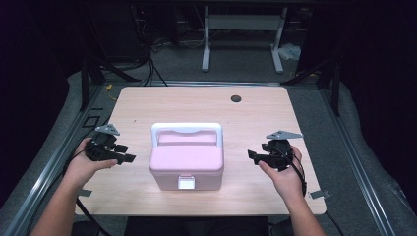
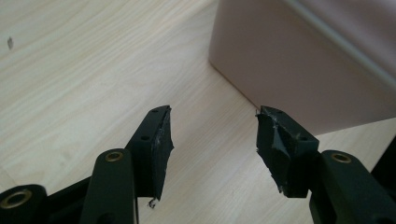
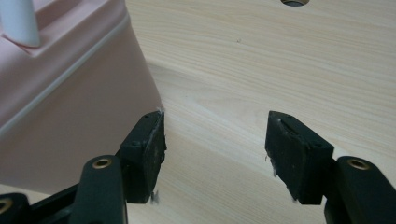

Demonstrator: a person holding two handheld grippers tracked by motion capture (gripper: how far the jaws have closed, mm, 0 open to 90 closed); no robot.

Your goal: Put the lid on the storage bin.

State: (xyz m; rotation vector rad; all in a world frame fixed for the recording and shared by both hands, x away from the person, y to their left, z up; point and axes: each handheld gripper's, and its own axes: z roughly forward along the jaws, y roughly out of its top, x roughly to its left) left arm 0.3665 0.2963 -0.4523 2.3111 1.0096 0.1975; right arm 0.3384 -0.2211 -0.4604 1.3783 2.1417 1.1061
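Note:
A pink box (image 1: 187,164) with a white handle (image 1: 187,129) and a white front latch (image 1: 186,183) stands shut at the middle of the wooden table (image 1: 255,118). My left gripper (image 1: 129,153) is held to its left, open, with its jaws pointing at the box's side and a small gap between. In the left gripper view the box wall (image 2: 299,65) fills the upper right beyond the open gripper (image 2: 212,135). My right gripper (image 1: 252,156) is held to the box's right, open and empty. The right gripper view shows the open gripper (image 3: 215,140) beside the box's pink side (image 3: 74,107).
A round cable hole (image 1: 236,98) sits near the table's far edge, also seen as a dark hole (image 3: 294,2) in the right gripper view. Behind the table a white desk frame (image 1: 243,34) stands on the floor. Metal rails (image 1: 54,162) run along both sides.

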